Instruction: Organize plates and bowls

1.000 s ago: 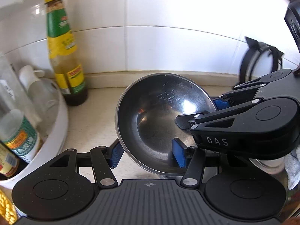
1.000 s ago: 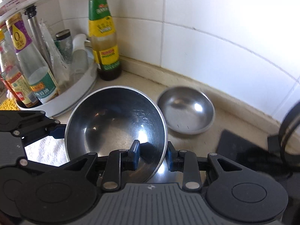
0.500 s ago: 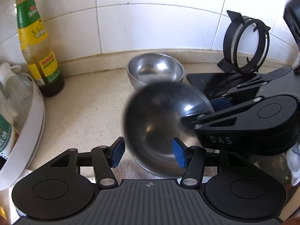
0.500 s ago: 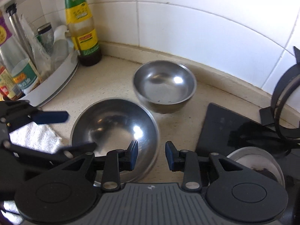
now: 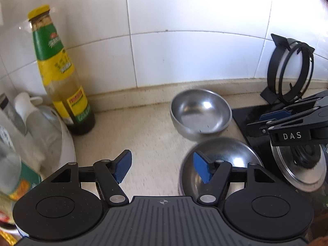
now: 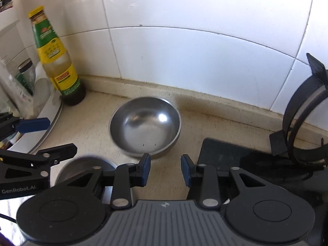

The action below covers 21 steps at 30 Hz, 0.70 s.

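Left wrist view showed the left claw opening, its blue pads bare, nothing between them. The right claw stood narrow, empty too. Two steel bowls sat on the tabletop: the larger bowl just behind the left claw's right finger, the smaller bowl beyond it near the tiled wall. One sauce bottle stood at left.

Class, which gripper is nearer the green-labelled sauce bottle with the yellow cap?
Left. The left gripper sits below-right of the bottle; the right gripper is far right, past both bowls.
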Each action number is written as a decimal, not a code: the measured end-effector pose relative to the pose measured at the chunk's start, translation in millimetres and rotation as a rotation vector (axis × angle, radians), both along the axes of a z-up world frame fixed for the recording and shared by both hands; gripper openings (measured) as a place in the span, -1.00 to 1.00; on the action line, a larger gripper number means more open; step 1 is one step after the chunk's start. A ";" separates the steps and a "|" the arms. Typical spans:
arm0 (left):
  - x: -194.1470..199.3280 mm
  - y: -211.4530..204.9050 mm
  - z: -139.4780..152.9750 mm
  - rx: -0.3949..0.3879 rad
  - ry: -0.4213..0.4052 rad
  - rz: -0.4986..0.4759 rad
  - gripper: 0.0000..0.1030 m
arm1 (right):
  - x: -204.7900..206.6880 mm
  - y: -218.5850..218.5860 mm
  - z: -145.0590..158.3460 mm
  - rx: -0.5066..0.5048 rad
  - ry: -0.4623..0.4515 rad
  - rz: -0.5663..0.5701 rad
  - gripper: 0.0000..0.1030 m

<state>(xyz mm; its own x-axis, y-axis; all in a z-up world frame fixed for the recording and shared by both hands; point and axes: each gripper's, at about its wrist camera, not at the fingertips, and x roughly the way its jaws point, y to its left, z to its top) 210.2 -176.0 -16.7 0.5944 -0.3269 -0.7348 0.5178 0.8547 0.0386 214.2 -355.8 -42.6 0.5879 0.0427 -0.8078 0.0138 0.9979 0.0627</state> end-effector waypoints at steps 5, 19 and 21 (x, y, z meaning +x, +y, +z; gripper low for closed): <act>22.2 -16.7 4.0 0.019 -0.021 -0.010 0.51 | 26.7 -13.4 -11.8 0.061 0.017 -0.034 -0.31; 90.9 -62.3 -32.5 0.094 0.037 -0.065 0.56 | 73.0 -28.2 -57.3 0.132 0.107 -0.063 -0.31; 95.4 -65.3 -38.2 0.099 0.048 -0.074 0.47 | 74.9 -28.4 -61.9 0.134 0.115 -0.056 -0.31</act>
